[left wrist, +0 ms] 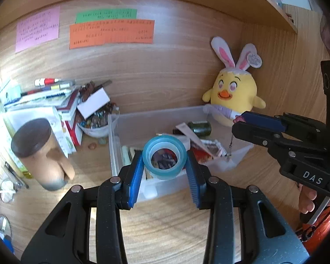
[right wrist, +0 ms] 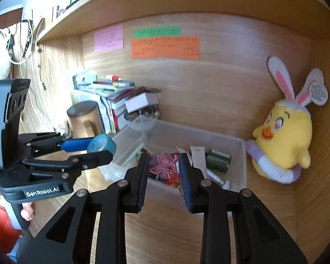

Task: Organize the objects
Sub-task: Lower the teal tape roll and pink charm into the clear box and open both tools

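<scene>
My left gripper (left wrist: 164,155) is shut on a blue roll of tape (left wrist: 165,174), held above the near end of a clear plastic bin (left wrist: 114,145). The right wrist view shows the same tape (right wrist: 101,144) in the left gripper (right wrist: 109,148), at the left. My right gripper (right wrist: 164,157) is shut on a pink and red translucent keychain (right wrist: 165,165) above the bin (right wrist: 242,165). From the left wrist view, the right gripper (left wrist: 236,122) hangs over the bin's right end, a thin chain (left wrist: 230,145) dangling from its tip. In the bin lie a dark green jar (right wrist: 219,160), tubes and small packets.
A yellow plush chick (left wrist: 233,94) with bunny ears sits right of the bin against the back wall. Left of the bin stand a brown lidded canister (left wrist: 37,151), a pile of books (left wrist: 44,101) and a bowl of beads (left wrist: 94,124). A wooden shelf (right wrist: 165,2) runs overhead.
</scene>
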`<state>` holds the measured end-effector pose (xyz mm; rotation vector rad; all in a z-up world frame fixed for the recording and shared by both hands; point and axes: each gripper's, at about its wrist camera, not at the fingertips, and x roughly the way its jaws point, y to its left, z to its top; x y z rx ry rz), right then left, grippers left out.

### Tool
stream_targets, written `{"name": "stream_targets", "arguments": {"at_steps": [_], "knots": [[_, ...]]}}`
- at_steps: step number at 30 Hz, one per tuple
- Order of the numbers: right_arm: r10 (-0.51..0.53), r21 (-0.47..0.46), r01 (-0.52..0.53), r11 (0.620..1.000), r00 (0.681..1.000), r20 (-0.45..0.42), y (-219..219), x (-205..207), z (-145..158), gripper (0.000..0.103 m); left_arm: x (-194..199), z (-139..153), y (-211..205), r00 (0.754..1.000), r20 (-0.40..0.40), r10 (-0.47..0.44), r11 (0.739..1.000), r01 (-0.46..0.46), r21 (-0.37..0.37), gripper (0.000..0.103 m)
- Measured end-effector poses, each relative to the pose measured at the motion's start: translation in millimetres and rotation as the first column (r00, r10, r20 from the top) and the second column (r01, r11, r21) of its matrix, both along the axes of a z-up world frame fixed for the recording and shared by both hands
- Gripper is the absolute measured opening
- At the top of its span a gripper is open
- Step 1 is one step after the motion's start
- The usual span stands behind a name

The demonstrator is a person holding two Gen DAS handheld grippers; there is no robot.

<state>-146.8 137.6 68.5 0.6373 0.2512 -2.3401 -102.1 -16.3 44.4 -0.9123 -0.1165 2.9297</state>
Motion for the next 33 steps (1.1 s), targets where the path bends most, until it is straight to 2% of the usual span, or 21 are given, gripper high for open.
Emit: {"name": "stream_targets", "arguments": {"at_steps": [7, 11, 25, 30, 33], "knots": [[-0.006, -0.038, 0.005, 0.999, 1.000, -0.014, -1.4, -18.2, 17.9, 0.025, -20.7, 7.0, -5.8, 1.000, 0.000, 0.015, 1.000, -0.015, 0.019, 0.038], [0.001, -0.033, -0.001, 0.999, 1.000, -0.009, -5.1, -26.5, 17.6, 0.025, -34.7, 1.8, -9.3, 0.999, 0.020, 0.030, 0.999, -0.030, 0.019, 0.038], [-0.021, 0.079, 0.009, 0.997, 0.989, 0.146, -19.7, -72.0, -47.1, 0.025, -71.1, -48.4, -23.9, 0.986, 0.158, 0.059, 0.997, -0.066, 0.034, 0.038], [-0.028, 0.131, 0.001, 0.991, 0.980, 0.199, -26.6, -83.0, -69.8, 0.025, -71.8, -52.0, -22.6, 0.986, 0.154, 0.064, 0.998, -0.066, 0.009, 0.039], [-0.034, 0.148, 0.006, 0.989, 0.981, 0.191, -29.6, -82.2, -72.3, 0.026, -70.7, -51.7, -21.2, 0.987, 0.155, 0.051, 0.999, -0.053, 0.011, 0.045]]}}
